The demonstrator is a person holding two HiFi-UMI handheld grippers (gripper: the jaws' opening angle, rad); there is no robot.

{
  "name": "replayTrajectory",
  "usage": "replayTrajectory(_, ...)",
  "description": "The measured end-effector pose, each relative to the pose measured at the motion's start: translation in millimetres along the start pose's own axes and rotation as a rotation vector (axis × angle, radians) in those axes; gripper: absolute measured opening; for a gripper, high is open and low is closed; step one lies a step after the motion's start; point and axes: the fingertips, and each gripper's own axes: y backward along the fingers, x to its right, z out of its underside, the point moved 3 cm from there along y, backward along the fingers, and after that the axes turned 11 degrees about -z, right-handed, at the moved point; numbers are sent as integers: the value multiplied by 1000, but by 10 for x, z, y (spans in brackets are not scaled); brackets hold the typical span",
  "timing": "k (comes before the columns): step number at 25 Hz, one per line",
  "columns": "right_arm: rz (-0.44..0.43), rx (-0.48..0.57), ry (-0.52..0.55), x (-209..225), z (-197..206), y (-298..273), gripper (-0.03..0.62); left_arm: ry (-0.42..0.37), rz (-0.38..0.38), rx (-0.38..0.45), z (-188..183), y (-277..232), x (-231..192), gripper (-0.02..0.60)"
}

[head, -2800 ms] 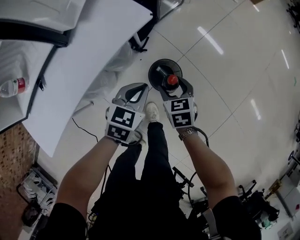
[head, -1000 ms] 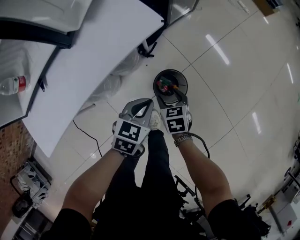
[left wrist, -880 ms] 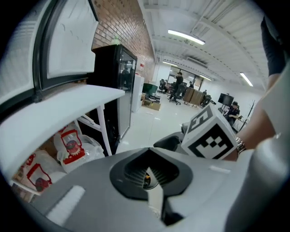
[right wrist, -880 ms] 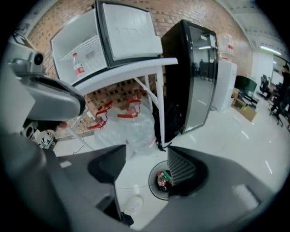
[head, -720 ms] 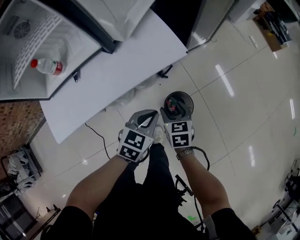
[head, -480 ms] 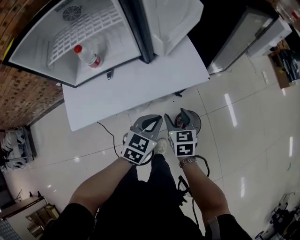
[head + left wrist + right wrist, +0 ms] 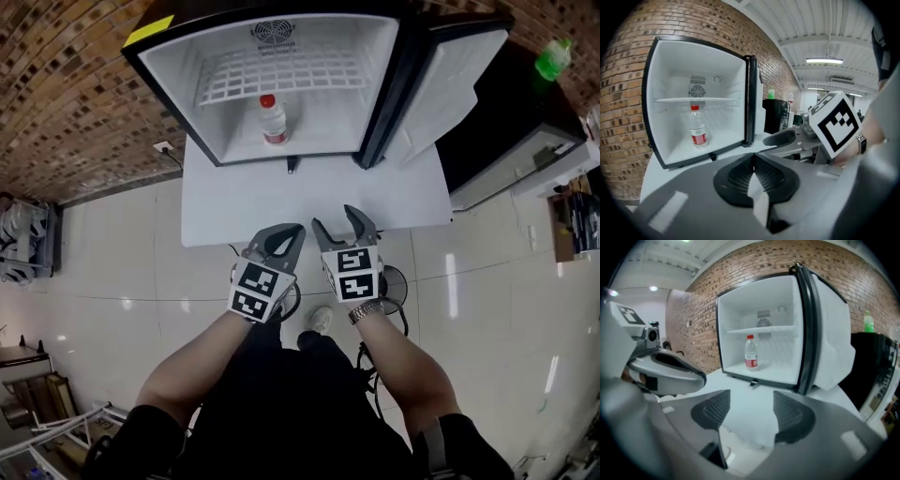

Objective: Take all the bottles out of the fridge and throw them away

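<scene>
Right gripper point(image 7: 336, 221), now released and empty, and clenched left gripper point(image 7: 292, 231) have turned to the fridge point(image 7: 180, 80) and bottle point(image 7: 272, 120).

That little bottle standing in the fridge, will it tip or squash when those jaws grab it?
The bottle stands tall and narrow on the fridge floor, so a sideways nudge would probably topple it, and it might then roll. It looks like clear thin plastic, so likely light and a bit squashy. How full it is, I cannot tell.
</scene>
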Motion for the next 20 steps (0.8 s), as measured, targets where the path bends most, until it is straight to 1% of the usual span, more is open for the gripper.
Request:
replayTrajectory(4,-35,5,41,-103,-422,-424,290,26,-65,25,-73,141,-503,3)
replayTrajectory(8,-49,-8,71,-160,-727,-831,290,45,-111,40,-101,208,-920,3)
replayTrajectory(14,-27,-40,84,-115,-1009,-1390,290,47,-118,42,-160,191,-1389,3)
replayTrajectory(20,15,-73,75,24,-1109,-1796,295,51,-113,39,-151,70,-1728,3)
